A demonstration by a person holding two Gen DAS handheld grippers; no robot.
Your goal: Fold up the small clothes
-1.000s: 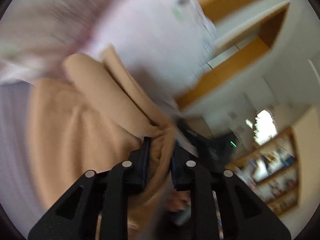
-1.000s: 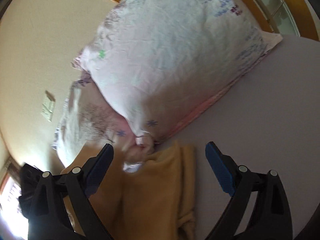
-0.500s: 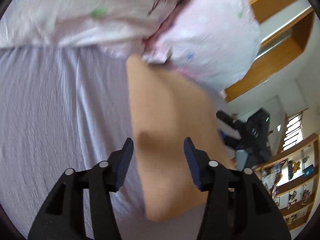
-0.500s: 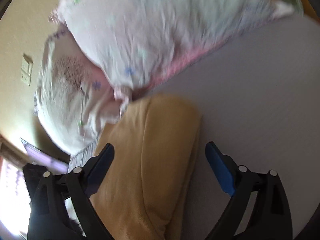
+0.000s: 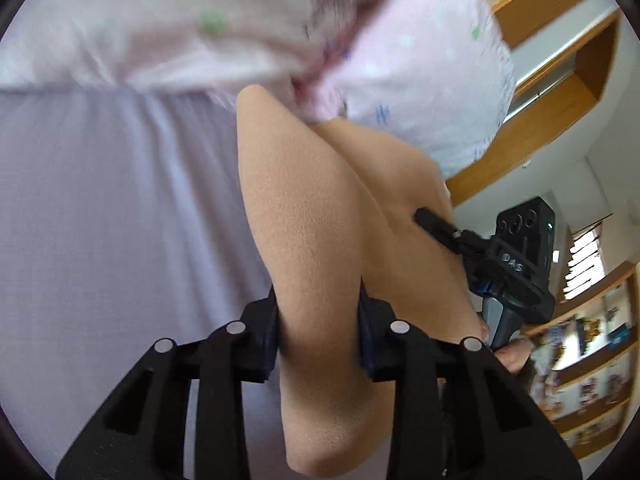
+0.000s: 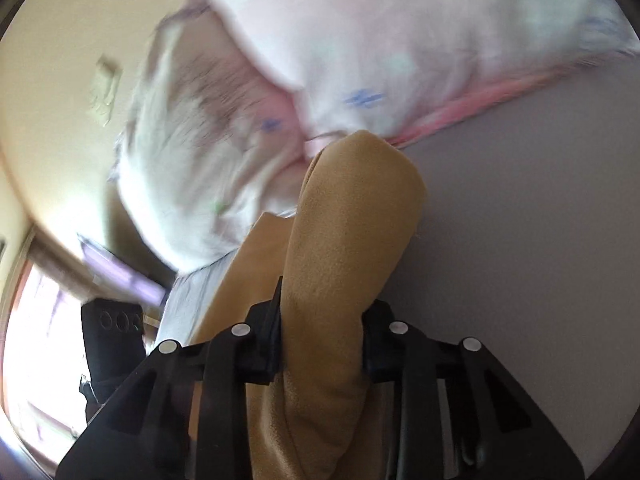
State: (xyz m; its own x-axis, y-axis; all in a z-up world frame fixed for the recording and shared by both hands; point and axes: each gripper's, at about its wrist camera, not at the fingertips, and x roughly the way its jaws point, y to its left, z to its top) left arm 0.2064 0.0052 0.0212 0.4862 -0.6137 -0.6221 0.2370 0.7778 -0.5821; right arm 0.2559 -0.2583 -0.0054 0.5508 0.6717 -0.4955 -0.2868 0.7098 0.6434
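- Bedsheet (image 5: 112, 216), pale lilac, fills the left of my left wrist view; a tan fleece garment (image 5: 304, 216) lies on it, its far end up against the pillows.
- My left gripper (image 5: 318, 332) is clamped on a thick fold of that tan fleece garment, both blue pads pressed into the cloth, the fold bulging up between them and spilling back toward the camera.
- Above the fold, two pink-and-white patterned pillows (image 5: 420, 72) sit at the head of the bed, blurred.
- To the right in the same view I see my right gripper (image 5: 436, 230) side-on, its dark fingertip lying on the garment's right half; behind it a wooden headboard (image 5: 532, 120) and shelves (image 5: 592, 360).
- In my right wrist view, a cream wall with a switch plate (image 6: 106, 92) is at the left, and the body of the other gripper shows dark at the lower left.
- In the centre, my right gripper (image 6: 322, 332) grips a rolled fold of the garment (image 6: 352, 216), pads tight on both sides; the fold's rounded end touches the pillows (image 6: 400, 48).
- Right of it is bare sheet (image 6: 520, 240).
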